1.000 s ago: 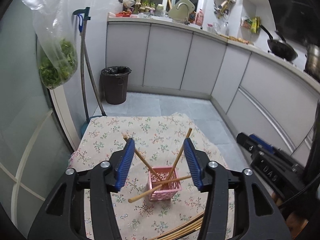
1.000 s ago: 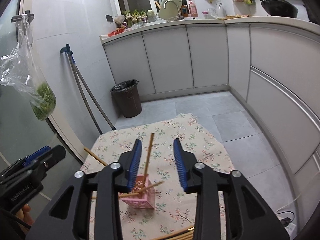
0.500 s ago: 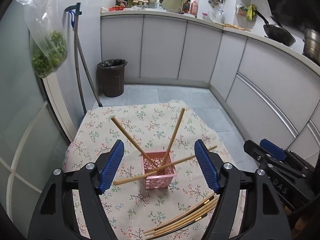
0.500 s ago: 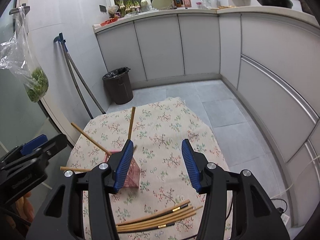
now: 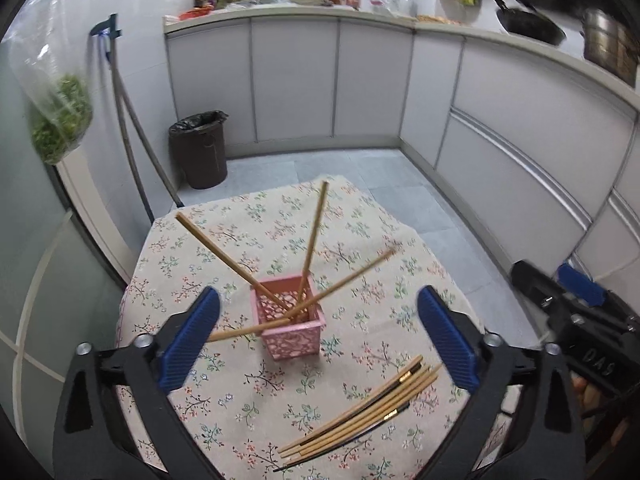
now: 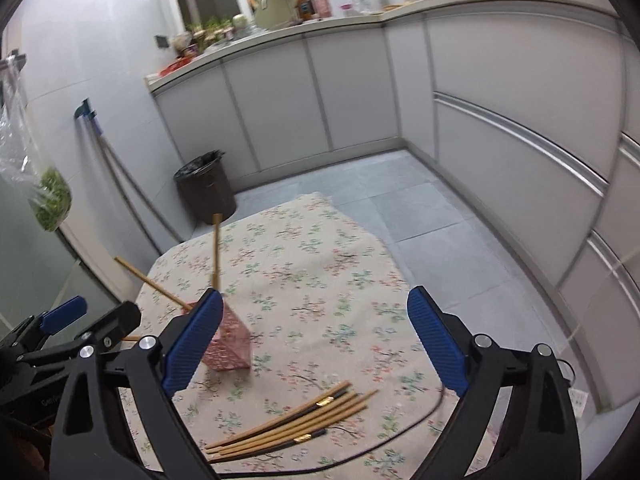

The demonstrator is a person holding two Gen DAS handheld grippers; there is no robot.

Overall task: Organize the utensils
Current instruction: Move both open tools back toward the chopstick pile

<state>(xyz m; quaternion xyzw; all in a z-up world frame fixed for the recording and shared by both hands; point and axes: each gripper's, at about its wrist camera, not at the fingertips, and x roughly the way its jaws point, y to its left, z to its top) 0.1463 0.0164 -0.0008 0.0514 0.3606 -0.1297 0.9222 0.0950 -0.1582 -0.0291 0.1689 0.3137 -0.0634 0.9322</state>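
A pink lattice holder (image 5: 291, 325) stands on a floral tablecloth (image 5: 248, 240). Three wooden chopsticks (image 5: 314, 236) lean out of it in different directions. A loose bundle of several chopsticks (image 5: 360, 412), some dark with gold bands, lies on the cloth nearer to me. My left gripper (image 5: 318, 336) is open and empty, held above and behind the holder. My right gripper (image 6: 316, 344) is open and empty, above the bundle (image 6: 292, 428), with the holder (image 6: 228, 344) partly hidden behind its left finger.
A dark bin (image 5: 199, 148) and a mop handle (image 5: 132, 132) stand by the far wall. A bag of greens (image 5: 60, 120) hangs at the left. Grey cabinets (image 5: 500, 120) curve along the back and right. A thin black cable (image 6: 400, 436) lies on the cloth's near edge.
Both grippers have opened wider and drawn back from the holder. The loose bundle has come fully into view. One chopstick now lies across the holder at a low angle.
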